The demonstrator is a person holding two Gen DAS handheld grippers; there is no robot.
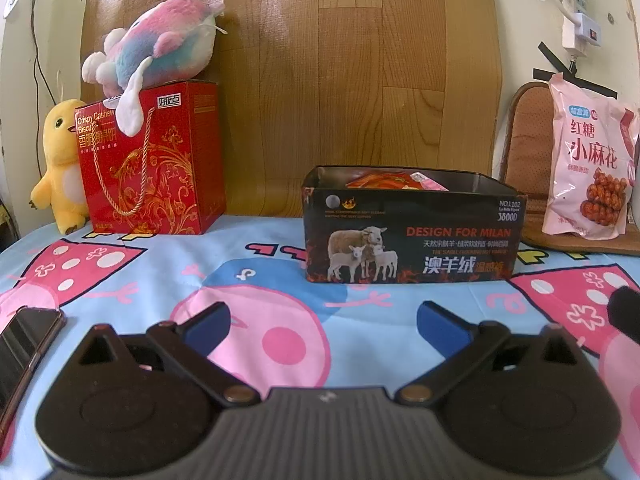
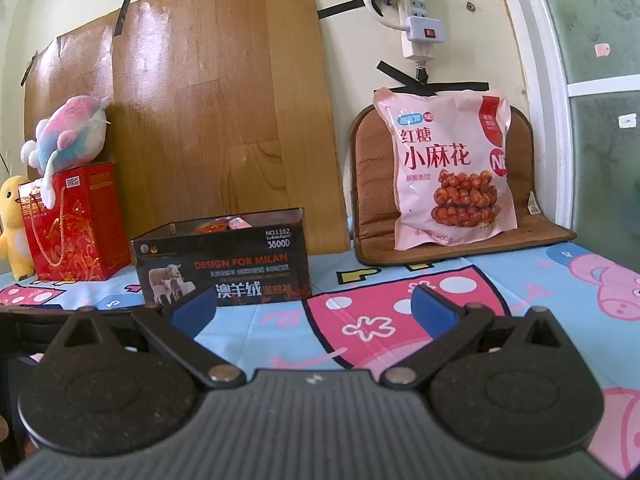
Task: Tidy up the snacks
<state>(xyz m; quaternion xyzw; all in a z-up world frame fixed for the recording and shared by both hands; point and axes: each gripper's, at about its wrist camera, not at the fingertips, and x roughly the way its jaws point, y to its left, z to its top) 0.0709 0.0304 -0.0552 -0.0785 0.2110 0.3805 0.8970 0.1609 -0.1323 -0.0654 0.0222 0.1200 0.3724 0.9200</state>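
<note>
Both grippers, left gripper point(image 1: 322, 322) and right gripper point(image 2: 314, 310), spread wide, empty. Black box point(image 1: 412, 236) open-topped, holding snacks; pink snack bag point(image 2: 450, 172) propped against cushion point(image 2: 370, 184), likely next.

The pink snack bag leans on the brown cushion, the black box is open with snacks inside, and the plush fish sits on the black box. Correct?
One error: the plush fish sits on the red box, not the black box. The left wrist view shows it.

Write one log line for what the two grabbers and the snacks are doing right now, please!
left gripper: open, empty | right gripper: open, empty | pink snack bag: on cushion | black box: holds snacks
</note>
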